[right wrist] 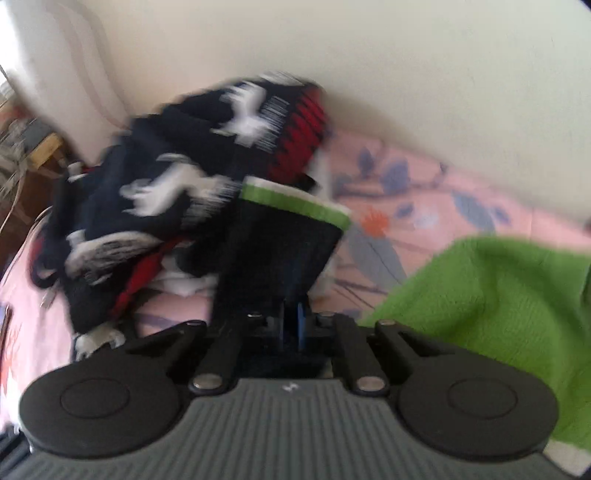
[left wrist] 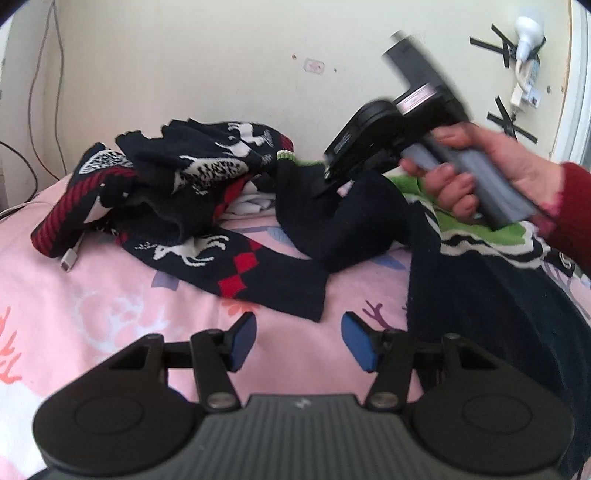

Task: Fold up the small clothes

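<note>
A dark navy sleeve (right wrist: 273, 254) with a green and white cuff (right wrist: 295, 203) is pinched in my right gripper (right wrist: 291, 325), whose blue pads are shut on the cloth. In the left wrist view the same sleeve (left wrist: 332, 221) hangs from that gripper, which a hand (left wrist: 480, 173) in a red cuff holds above the bed. The sleeve belongs to a navy and green sweater (left wrist: 480, 295) lying at the right. My left gripper (left wrist: 299, 332) stands open over the pink sheet (left wrist: 110, 314), nothing between its pads. A strip of navy knit with white deer and red diamonds (left wrist: 240, 266) lies just beyond it.
A heap of navy, red and white patterned knits (left wrist: 184, 166) is piled against the cream wall. A cable plug (left wrist: 70, 260) lies at the heap's left edge. A bulb and taped wiring (left wrist: 528, 29) hang on the wall at the upper right. Green cloth (right wrist: 480, 295) fills the right wrist view's right side.
</note>
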Motion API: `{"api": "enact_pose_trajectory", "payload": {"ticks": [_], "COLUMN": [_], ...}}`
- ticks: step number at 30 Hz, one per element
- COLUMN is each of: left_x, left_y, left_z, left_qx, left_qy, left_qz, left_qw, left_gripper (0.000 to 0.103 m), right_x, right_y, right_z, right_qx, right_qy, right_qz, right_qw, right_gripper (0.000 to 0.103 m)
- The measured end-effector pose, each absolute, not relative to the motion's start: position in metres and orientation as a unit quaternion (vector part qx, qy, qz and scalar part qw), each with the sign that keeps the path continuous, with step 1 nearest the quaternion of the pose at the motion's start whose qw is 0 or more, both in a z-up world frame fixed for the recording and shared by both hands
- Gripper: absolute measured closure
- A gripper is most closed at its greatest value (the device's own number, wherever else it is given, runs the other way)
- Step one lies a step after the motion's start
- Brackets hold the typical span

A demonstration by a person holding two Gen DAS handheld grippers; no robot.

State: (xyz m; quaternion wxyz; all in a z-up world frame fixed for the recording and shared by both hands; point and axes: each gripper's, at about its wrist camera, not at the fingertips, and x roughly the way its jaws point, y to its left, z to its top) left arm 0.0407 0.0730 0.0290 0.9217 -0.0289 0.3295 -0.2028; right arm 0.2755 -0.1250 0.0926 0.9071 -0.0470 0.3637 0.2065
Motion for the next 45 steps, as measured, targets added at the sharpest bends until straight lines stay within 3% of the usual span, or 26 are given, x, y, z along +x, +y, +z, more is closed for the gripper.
{"api": "enact_pose_trajectory", "payload": {"ticks": [5, 11, 16, 20, 23, 26, 28, 32, 34, 35, 38, 40, 45], "left_x": [0.041, 0.043, 0.047, 0.068, 0.093, 0.136, 0.169, 0.222, 0.237, 0.242, 0.240, 0.235, 0.215], "left_y": [0.083, 0.085, 0.078, 0.061, 0.036, -0.004, -0.034, -0.093, -0.112, -0.118, -0.117, -0.114, -0.107], "left_z": [0.031, 0.034, 0.050, 0.079, 0.095, 0.095, 0.087, 0.059, 0.041, 0.033, 0.022, 0.021, 0.029], "left_qx": [-0.059, -0.059, -0.047, -0.044, -0.036, -0.024, -0.020, 0.027, 0.057, 0.062, 0.042, 0.031, 0.026], "left_qy": [0.320, 0.325, 0.315, 0.299, 0.297, 0.322, 0.353, 0.398, 0.419, 0.432, 0.441, 0.433, 0.383], "left_qz": [-0.187, -0.159, -0.154, -0.182, -0.211, -0.228, -0.239, -0.219, -0.202, -0.197, -0.204, -0.217, -0.192], "left_qw": [0.927, 0.930, 0.936, 0.936, 0.931, 0.919, 0.904, 0.890, 0.883, 0.878, 0.873, 0.874, 0.903], "left_gripper": [0.050, 0.050, 0.047, 0.044, 0.037, 0.032, 0.024, 0.024, 0.034, 0.036, 0.052, 0.091, 0.094], "right_x": [0.217, 0.158, 0.148, 0.139, 0.127, 0.120, 0.118, 0.120, 0.120, 0.121, 0.104, 0.087, 0.106], "right_y": [-0.113, -0.098, -0.154, -0.244, -0.327, -0.397, -0.428, -0.448, -0.451, -0.454, -0.474, -0.490, -0.474], "right_z": [0.152, 0.254, 0.273, 0.253, 0.218, 0.159, 0.116, 0.049, 0.036, 0.036, 0.053, 0.071, 0.098], "right_qx": [-0.047, -0.045, -0.029, 0.019, 0.070, 0.145, 0.195, 0.240, 0.246, 0.240, 0.222, 0.211, 0.160], "right_qy": [0.291, 0.148, 0.111, 0.087, 0.083, 0.126, 0.169, 0.235, 0.261, 0.280, 0.253, 0.204, 0.208], "right_qz": [0.252, 0.306, 0.256, 0.167, 0.078, 0.032, 0.022, 0.016, 0.015, 0.014, -0.018, -0.035, 0.014], "right_qw": [0.922, 0.939, 0.960, 0.982, 0.991, 0.981, 0.966, 0.942, 0.933, 0.929, 0.942, 0.955, 0.965], "right_gripper": [0.095, 0.095, 0.095, 0.095, 0.094, 0.094, 0.094, 0.091, 0.084, 0.071, 0.064, 0.062, 0.071]}}
